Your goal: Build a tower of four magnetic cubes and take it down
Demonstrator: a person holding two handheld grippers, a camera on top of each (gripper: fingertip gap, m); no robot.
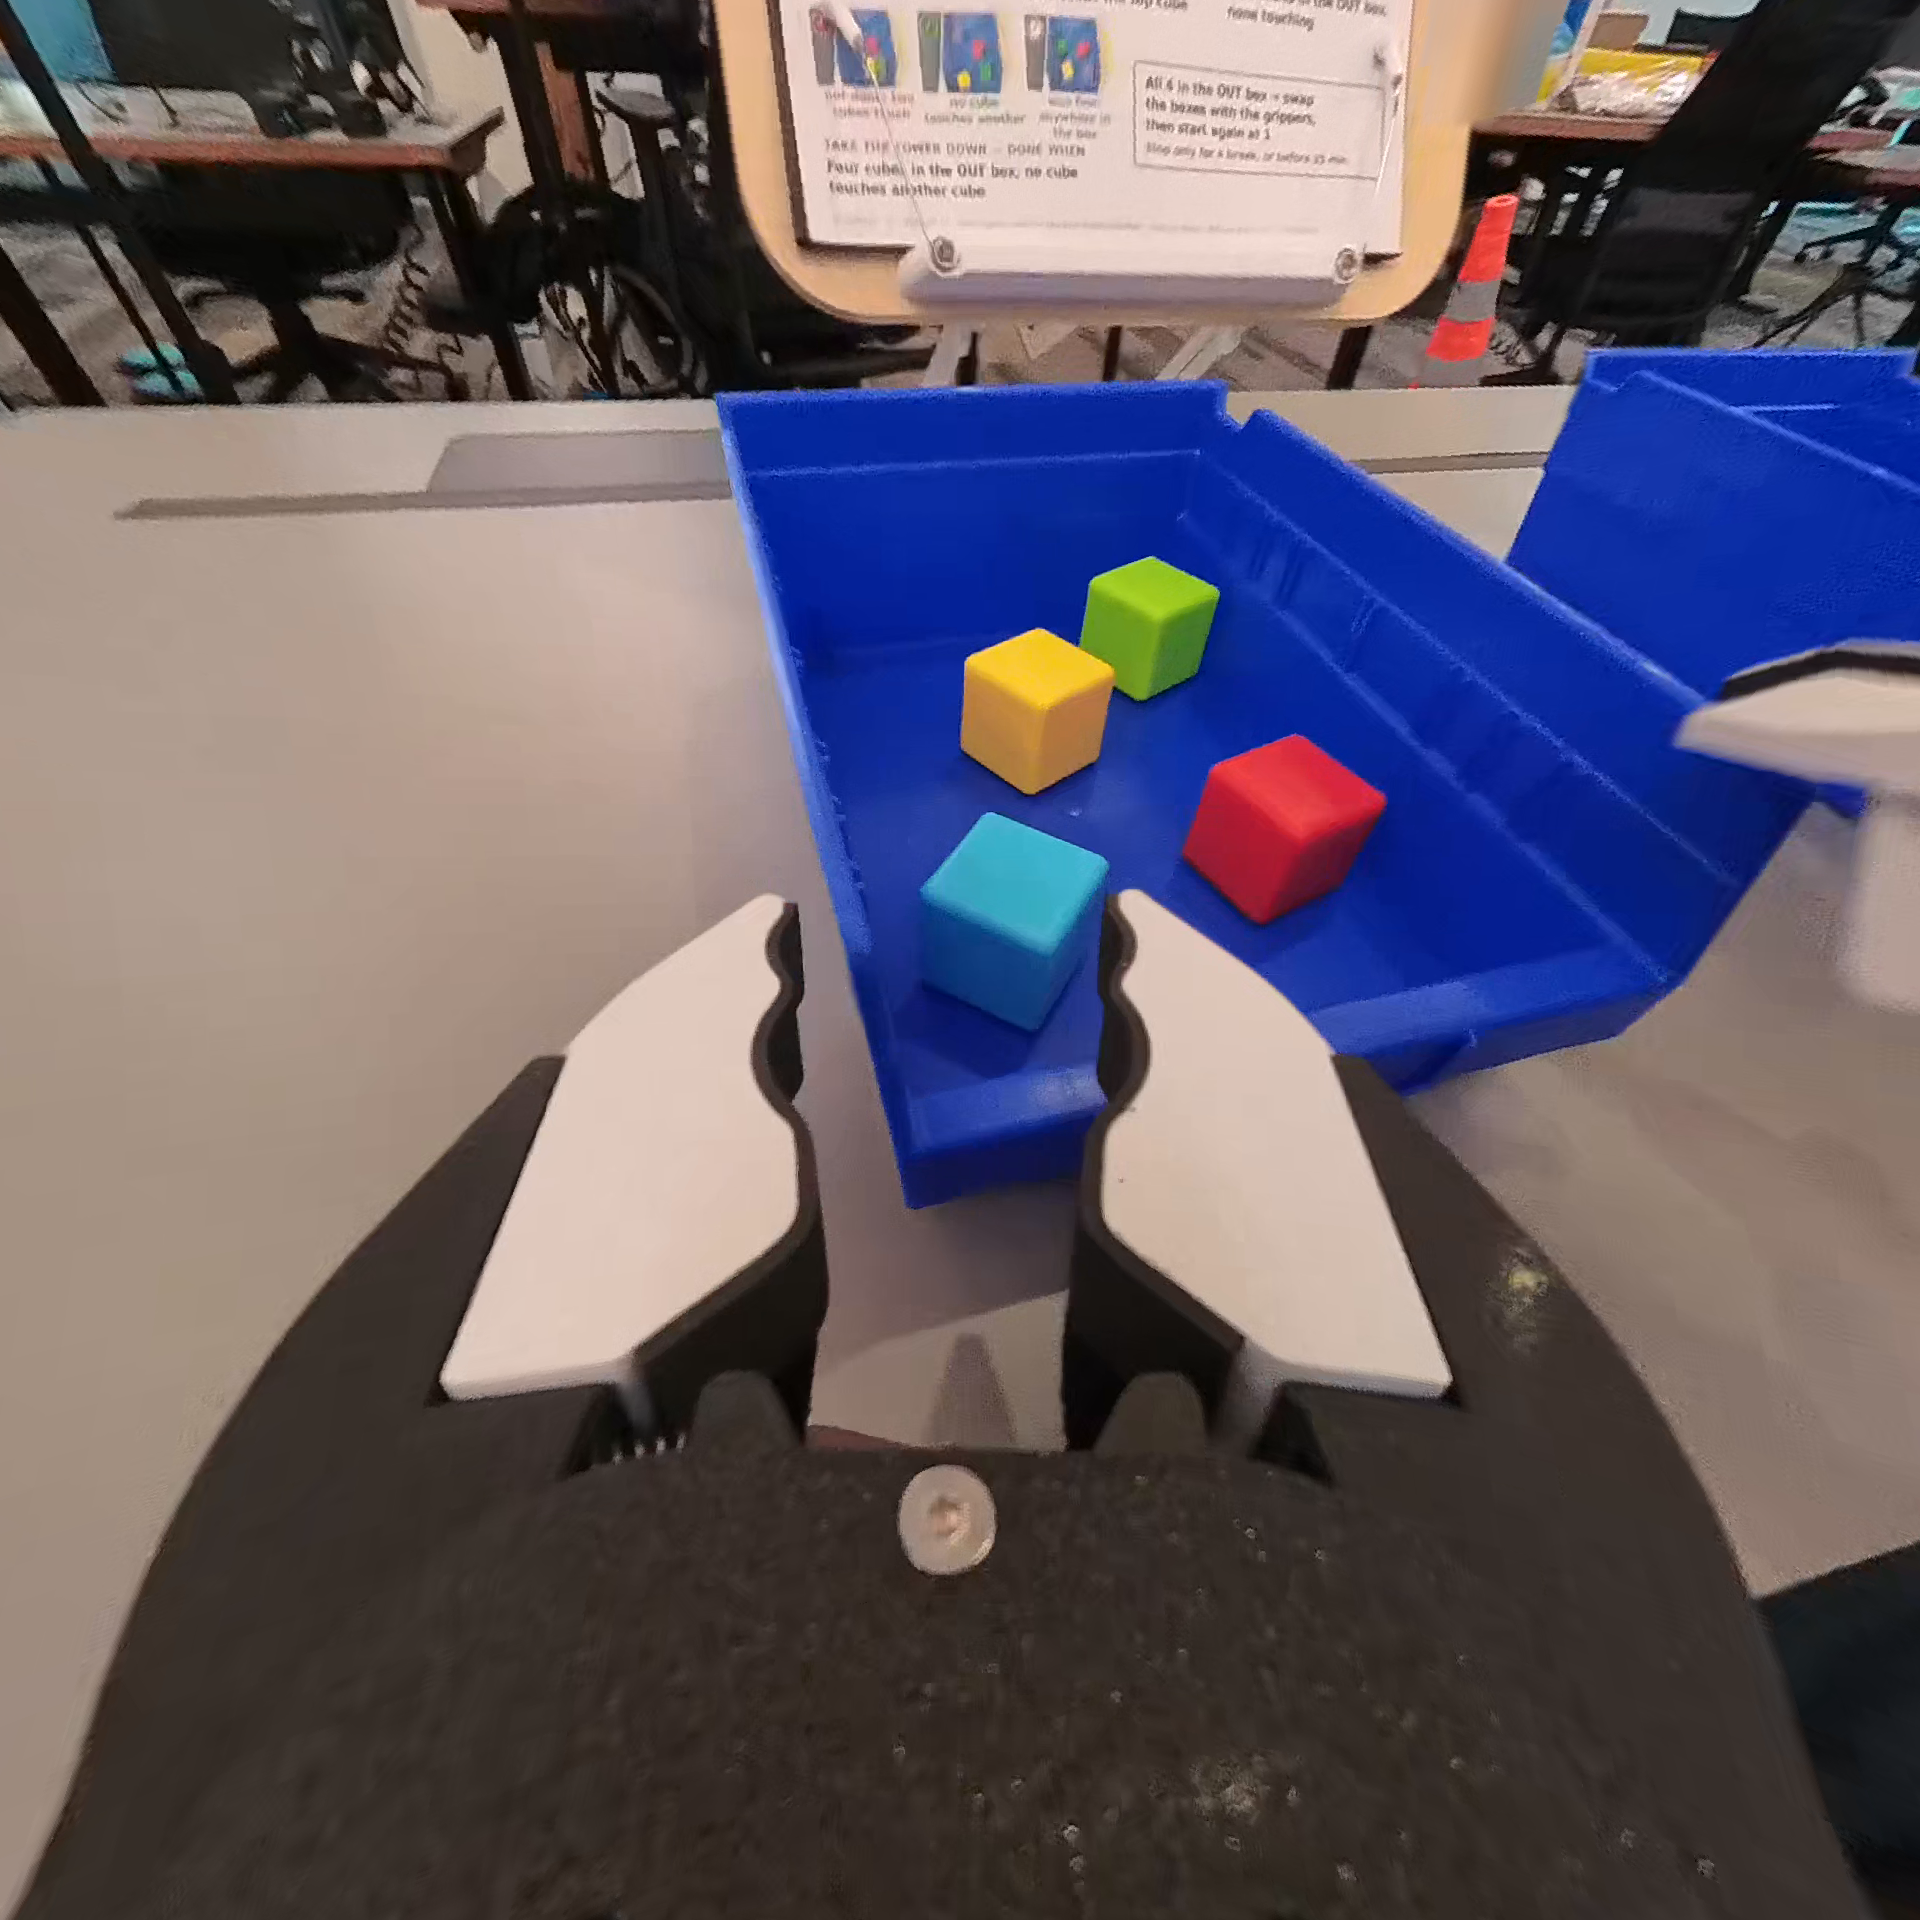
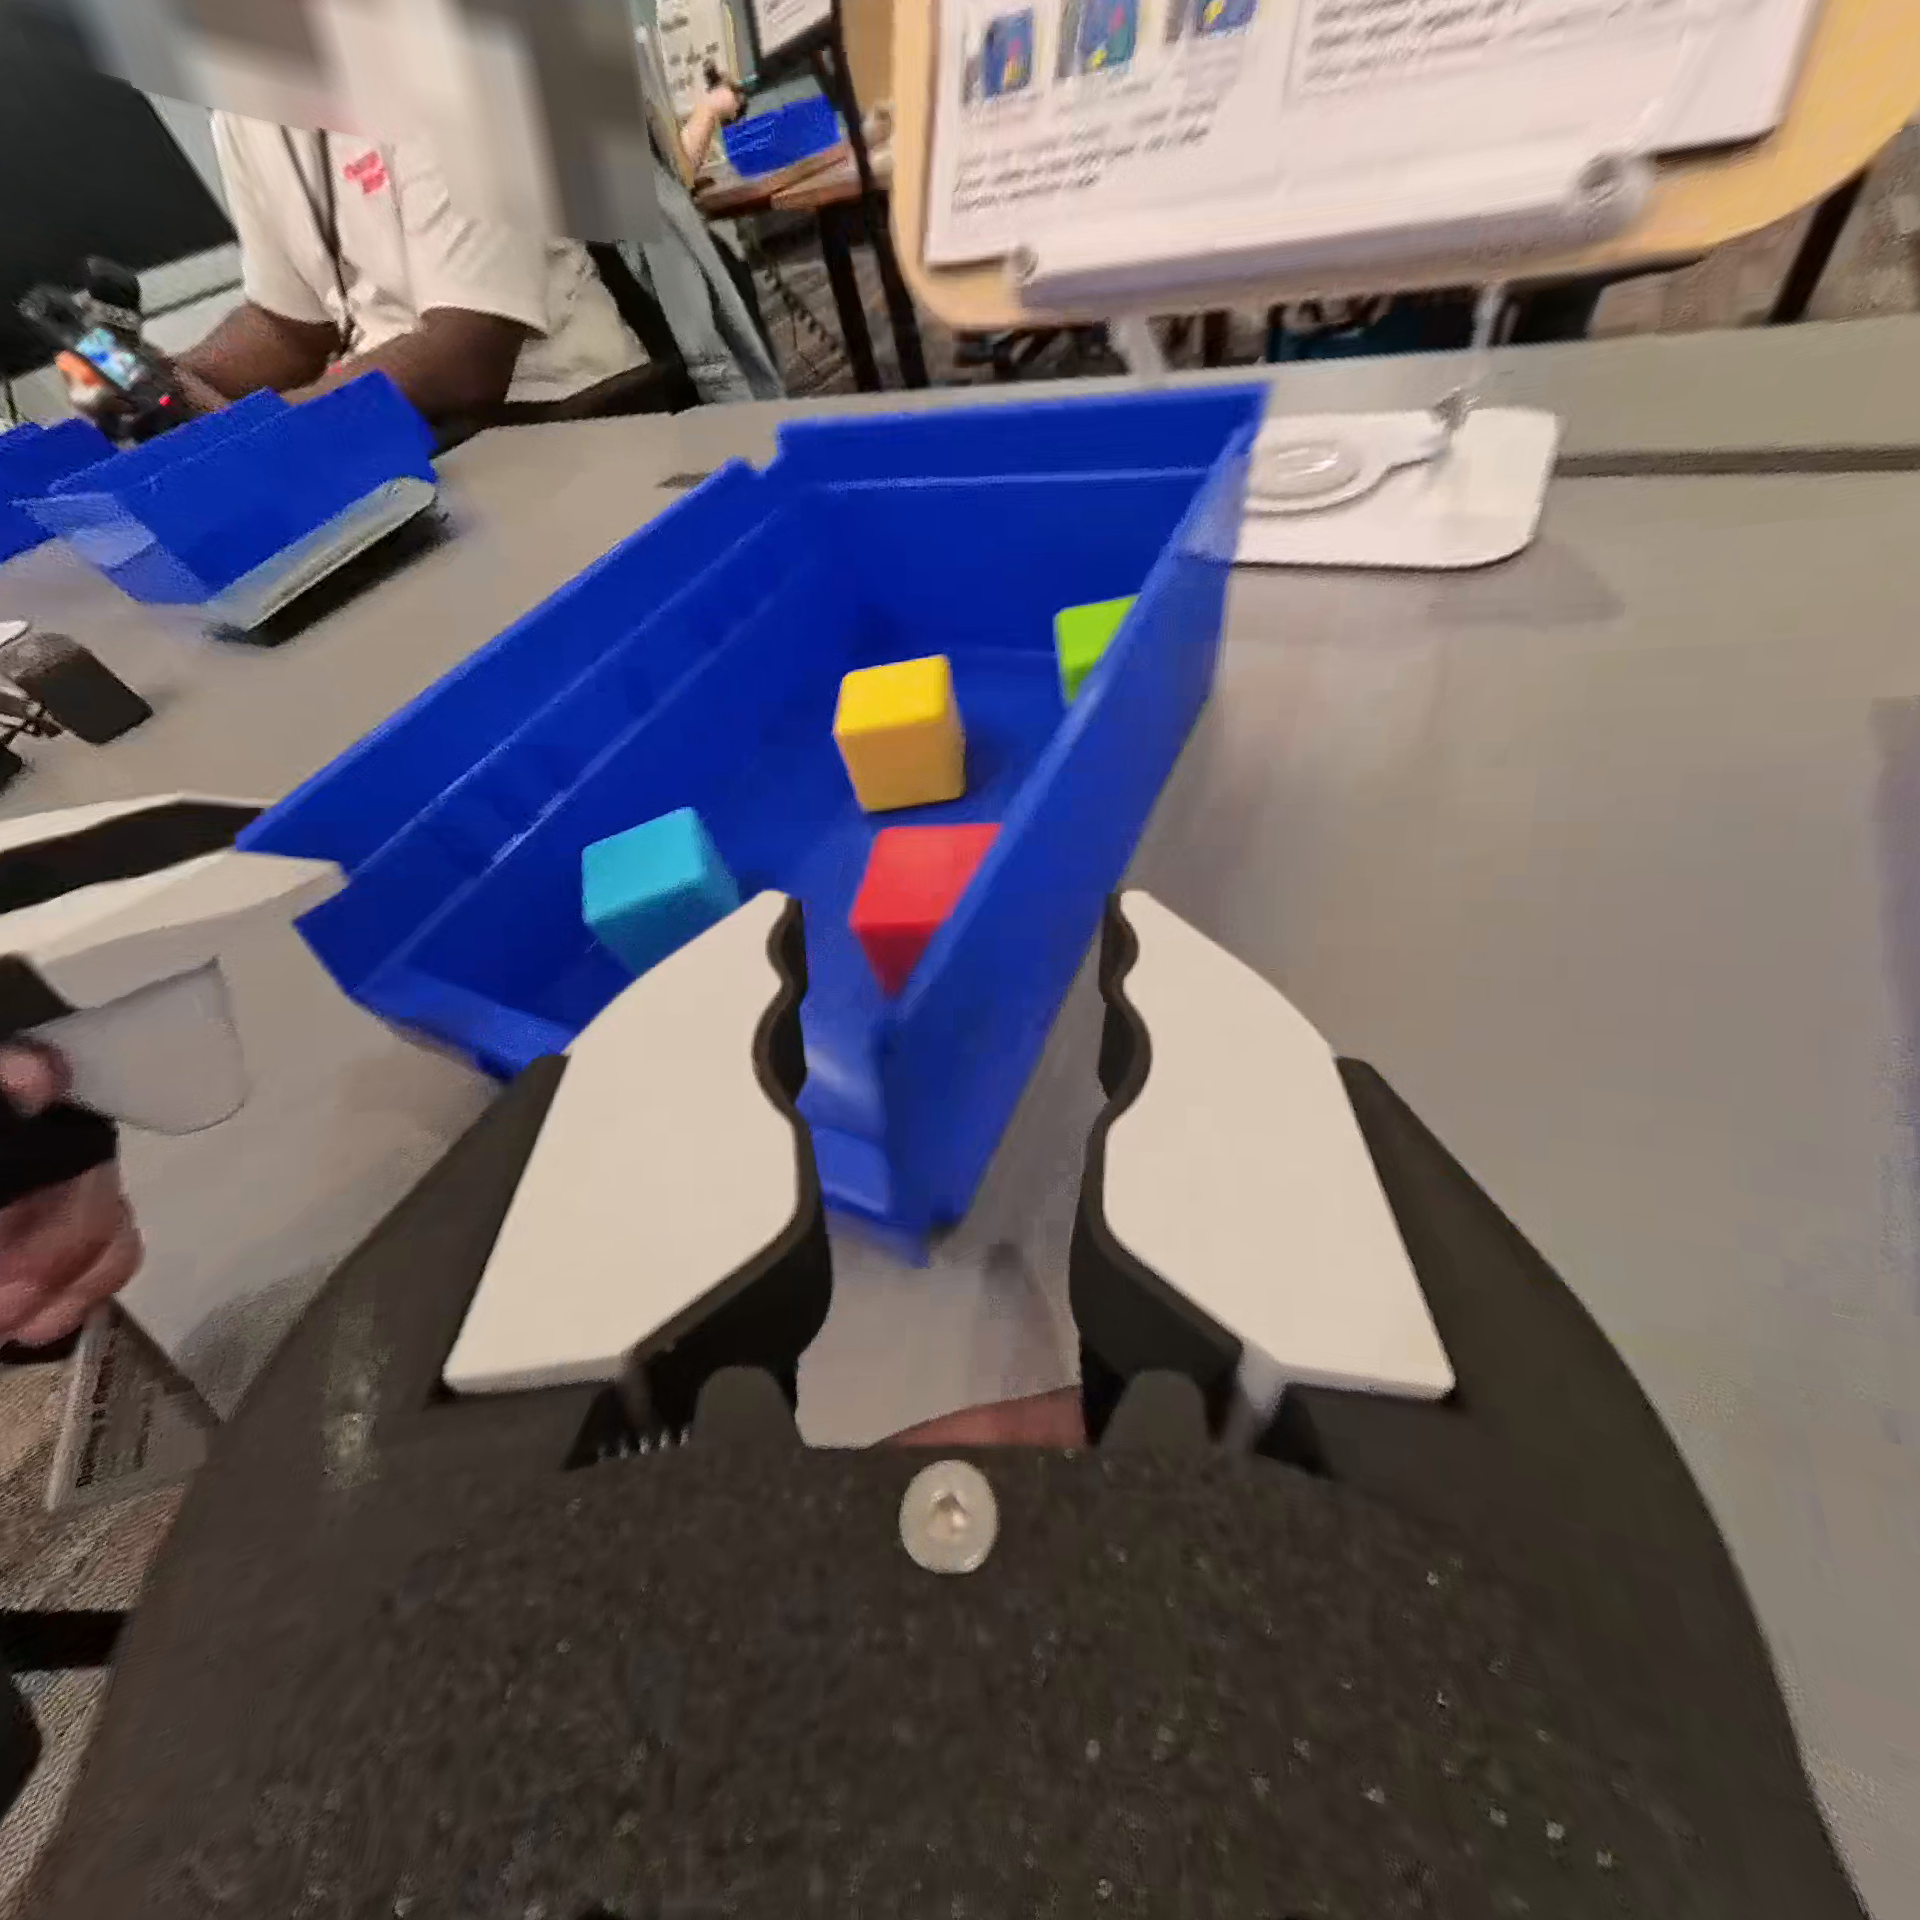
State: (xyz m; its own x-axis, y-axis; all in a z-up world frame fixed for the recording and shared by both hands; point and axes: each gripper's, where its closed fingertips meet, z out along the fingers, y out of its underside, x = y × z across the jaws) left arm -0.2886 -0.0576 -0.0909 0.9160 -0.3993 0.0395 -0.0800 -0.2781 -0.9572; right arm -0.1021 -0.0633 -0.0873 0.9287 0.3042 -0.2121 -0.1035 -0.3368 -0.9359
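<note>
Left gripper (image 1: 951,997), right gripper (image 2: 951,997): both released, empty. Blue bin (image 1: 1455,665): four loose cubes; cyan cube (image 1: 1013,920) at 12 o'clock of left. Step: first pick; next, judged: straddle, clench

Both tongs hang low and tilted downward, jaws parted and gripping nothing. The left tongs (image 1: 951,914) show white finger shells with black wavy pads, a clear gap between the tips. The right tongs (image 2: 951,914) match them, equally spread. In the right wrist view the left tongs (image 2: 187,904) appear off to the left side, with the person's hand (image 2: 52,1247) curled at their rear. In the left wrist view the right tongs (image 1: 1808,717) edge in from the right.
</note>
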